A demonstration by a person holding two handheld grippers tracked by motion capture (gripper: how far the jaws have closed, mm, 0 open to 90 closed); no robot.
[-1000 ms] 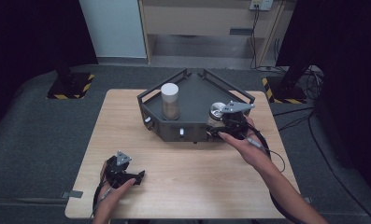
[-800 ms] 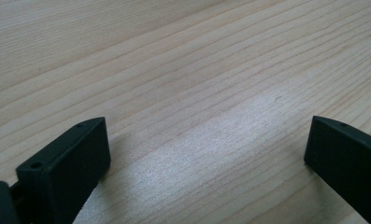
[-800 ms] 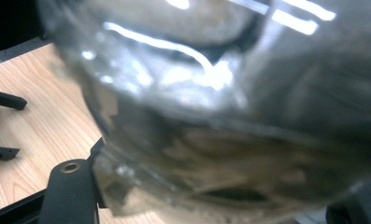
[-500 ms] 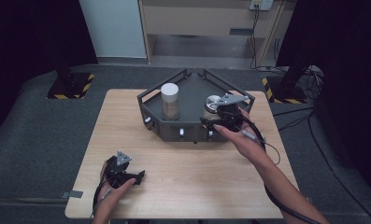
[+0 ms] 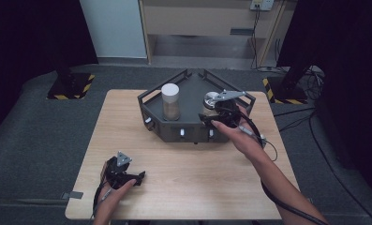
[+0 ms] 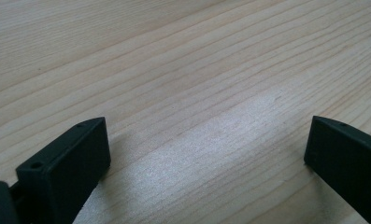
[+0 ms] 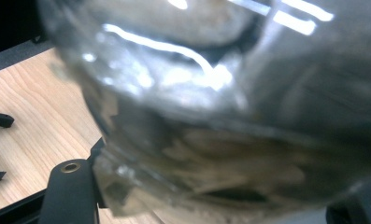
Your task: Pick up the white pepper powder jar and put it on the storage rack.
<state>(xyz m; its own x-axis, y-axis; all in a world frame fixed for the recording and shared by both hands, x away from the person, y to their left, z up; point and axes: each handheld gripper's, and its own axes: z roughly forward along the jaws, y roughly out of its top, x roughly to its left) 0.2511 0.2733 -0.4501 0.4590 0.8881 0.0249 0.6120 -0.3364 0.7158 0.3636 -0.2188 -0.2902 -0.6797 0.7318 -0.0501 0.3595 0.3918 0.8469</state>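
Observation:
A clear jar with a silver lid (image 5: 211, 100) is at the right side of the dark angular tray (image 5: 193, 89); whether it rests on the tray floor I cannot tell. My right gripper (image 5: 217, 115) is shut on that jar. In the right gripper view the jar's glass wall (image 7: 211, 116) sits between the jaws, with brownish contents inside. A second jar with a white lid (image 5: 170, 100) stands upright in the tray's left part. My left gripper (image 5: 136, 177) rests on the table near the front left, open, with bare wood between its fingers (image 6: 71, 163).
The wooden table (image 5: 188, 173) holds the tray at its far middle. Small light knobs (image 5: 182, 133) line the tray's front wall. Grey floor surrounds the table, with black stands and cables (image 5: 291, 84) at the back right.
My right gripper has shifted slightly left and away with the silver-lidded jar in its grip. The left gripper has stayed where it was.

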